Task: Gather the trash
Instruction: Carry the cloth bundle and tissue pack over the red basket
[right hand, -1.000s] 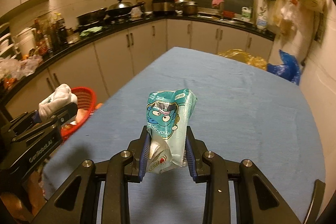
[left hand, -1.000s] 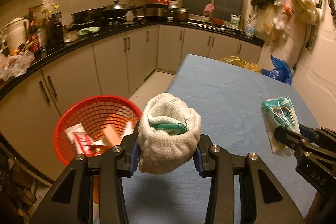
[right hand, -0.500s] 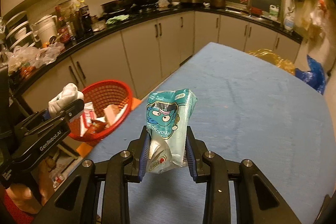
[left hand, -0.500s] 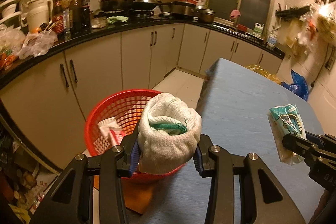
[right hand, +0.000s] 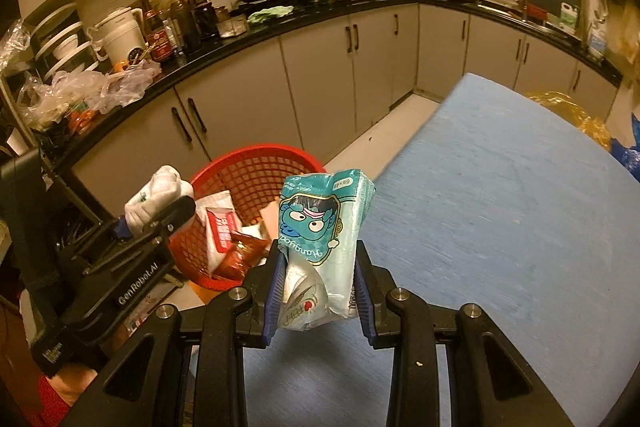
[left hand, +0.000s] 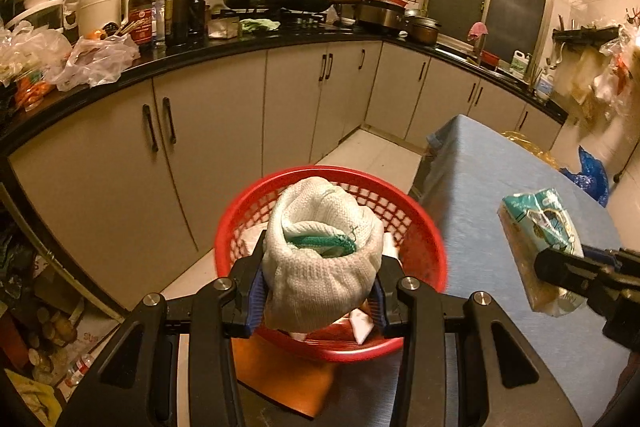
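Note:
My left gripper (left hand: 318, 289) is shut on a rolled white knit sock (left hand: 320, 255) with a green band inside. It hangs over the red mesh basket (left hand: 240, 211), which stands on the floor beside the blue table (left hand: 488, 187). Several wrappers (right hand: 220, 227) lie in the red mesh basket (right hand: 256, 167). My right gripper (right hand: 318, 287) is shut on a teal tissue packet (right hand: 320, 223) with a cartoon face, above the blue table's (right hand: 500, 207) left part. The left gripper (right hand: 160, 219) with the sock (right hand: 156, 195) shows at the left of the right wrist view, the teal packet (left hand: 540, 235) at the right of the left wrist view.
Grey cabinets (left hand: 216, 131) under a black counter (left hand: 200, 51) run behind the basket, crowded with bottles, a kettle, pans and plastic bags. An orange board (left hand: 280, 379) lies under the basket. Blue and yellow bags (left hand: 588, 175) sit by the far wall.
Both grippers have swung left off the table toward the basket. The sock now hangs over the basket instead of the table edge. Both grips are unchanged.

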Tool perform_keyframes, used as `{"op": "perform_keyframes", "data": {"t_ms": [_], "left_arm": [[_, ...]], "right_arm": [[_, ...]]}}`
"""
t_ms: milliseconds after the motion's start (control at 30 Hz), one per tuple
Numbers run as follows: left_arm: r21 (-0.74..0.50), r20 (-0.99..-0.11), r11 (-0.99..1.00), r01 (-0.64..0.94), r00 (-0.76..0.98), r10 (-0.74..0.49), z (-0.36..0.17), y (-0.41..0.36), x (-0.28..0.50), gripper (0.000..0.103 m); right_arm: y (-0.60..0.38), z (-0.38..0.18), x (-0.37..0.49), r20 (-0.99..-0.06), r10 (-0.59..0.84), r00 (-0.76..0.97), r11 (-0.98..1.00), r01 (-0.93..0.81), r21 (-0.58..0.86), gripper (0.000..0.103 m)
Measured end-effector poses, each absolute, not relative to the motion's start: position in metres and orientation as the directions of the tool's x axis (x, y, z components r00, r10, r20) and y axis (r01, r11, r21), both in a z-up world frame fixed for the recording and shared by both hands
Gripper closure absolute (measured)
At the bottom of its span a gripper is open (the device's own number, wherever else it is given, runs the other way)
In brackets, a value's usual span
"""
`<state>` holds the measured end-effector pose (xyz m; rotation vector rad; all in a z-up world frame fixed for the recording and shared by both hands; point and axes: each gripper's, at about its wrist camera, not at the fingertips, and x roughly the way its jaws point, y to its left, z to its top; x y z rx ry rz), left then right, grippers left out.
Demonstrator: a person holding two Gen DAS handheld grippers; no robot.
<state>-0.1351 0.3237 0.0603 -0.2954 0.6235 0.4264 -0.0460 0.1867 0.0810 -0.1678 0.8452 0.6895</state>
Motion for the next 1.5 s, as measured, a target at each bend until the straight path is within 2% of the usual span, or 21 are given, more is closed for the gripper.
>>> {"op": "perform_keyframes", "data": {"t_ms": [200, 533, 1033, 1500], "left_arm": [[-0.128, -0.624, 0.875, -0.468, 0.723, 0.295, 0.057, 0.333, -0.134, 0.064], [-0.210, -0.679, 0.885, -0.416, 0.713, 0.174, 0.040, 0.360, -0.126, 0.064], [-0.217, -0.683, 0.891, -0.400, 0.714, 0.154, 0.036, 0.361, -0.118, 0.064], [-0.201, -0.688, 0.900, -0.386, 0.709, 0.151, 0.032, 0.358, -0.111, 0.064]], "right_arm": [[0.205, 0.080, -0.036, -0.745, 0.511, 0.429, 0.754, -0.640, 0.148, 0.068], [0.228, 0.071, -0.017, -0.761, 0.529, 0.376, 0.738, -0.646, 0.194, 0.067], [0.239, 0.059, 0.002, -0.770, 0.553, 0.319, 0.733, -0.626, 0.267, 0.067], [0.248, 0.055, 0.009, -0.777, 0.545, 0.315, 0.735, -0.626, 0.261, 0.066]]}}
